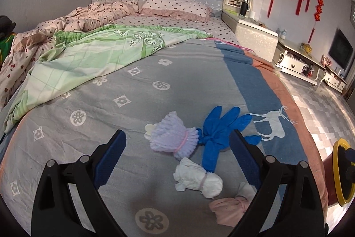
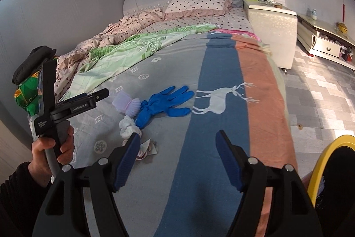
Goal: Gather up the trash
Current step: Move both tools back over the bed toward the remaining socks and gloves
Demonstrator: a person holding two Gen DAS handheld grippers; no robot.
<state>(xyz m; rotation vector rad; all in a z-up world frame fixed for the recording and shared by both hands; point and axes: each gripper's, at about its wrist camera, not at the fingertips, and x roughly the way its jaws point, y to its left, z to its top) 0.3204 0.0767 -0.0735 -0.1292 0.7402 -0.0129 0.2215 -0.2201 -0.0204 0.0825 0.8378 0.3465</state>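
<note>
1. The left gripper point(image 1: 177, 148) is hovering low over the bed point(image 1: 133, 92), its jaws standing wide apart and holding nothing.
2. The right gripper point(image 2: 177, 157) is hanging beside it, also spread wide and empty, with the yellow-rimmed bin point(image 2: 319, 161) waiting at its 4 o'clock.
3. The trash is lying in a cluster between the left jaws: a lavender foam net point(image 1: 172, 137), a blue glove point(image 1: 218, 132), a white wad point(image 1: 197, 179) and a pink wad point(image 1: 228, 208).
4. The glove's long axis is running from 7 to 1 o'clock in the left view, fingers pointing toward the pillow point(image 1: 175, 6).
5. I would be closing across the glove's knotted waist, squarely, so the pads are pinching glove alone, not blanket.
</note>
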